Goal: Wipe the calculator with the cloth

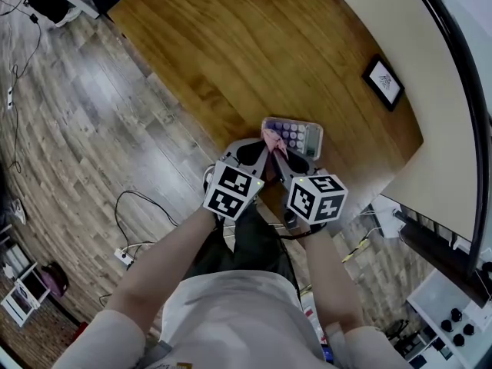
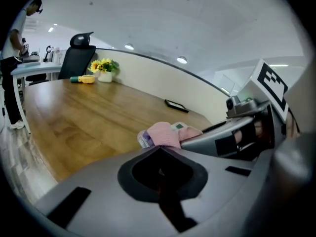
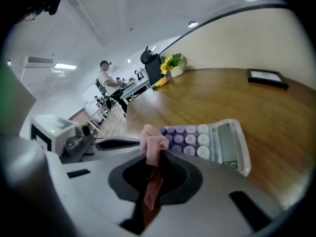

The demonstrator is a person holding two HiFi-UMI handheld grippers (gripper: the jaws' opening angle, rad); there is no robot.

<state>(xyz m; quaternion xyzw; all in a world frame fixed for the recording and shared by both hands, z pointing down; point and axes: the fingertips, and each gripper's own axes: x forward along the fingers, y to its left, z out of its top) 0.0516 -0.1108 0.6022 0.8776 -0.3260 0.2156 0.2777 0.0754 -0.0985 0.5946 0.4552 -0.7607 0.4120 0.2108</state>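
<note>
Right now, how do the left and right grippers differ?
The right gripper is shut on the pink cloth; the left gripper is shut on nothing. The right gripper holds the pink cloth against the keys of the calculator; the left gripper sits beside it. Both point at the calculator, at the near edge of the table.

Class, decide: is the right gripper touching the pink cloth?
Touching. The right gripper view shows the cloth pinched between the shut jaws of the right gripper.

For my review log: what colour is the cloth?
Pink. The cloth shows best in the right gripper view.
</note>
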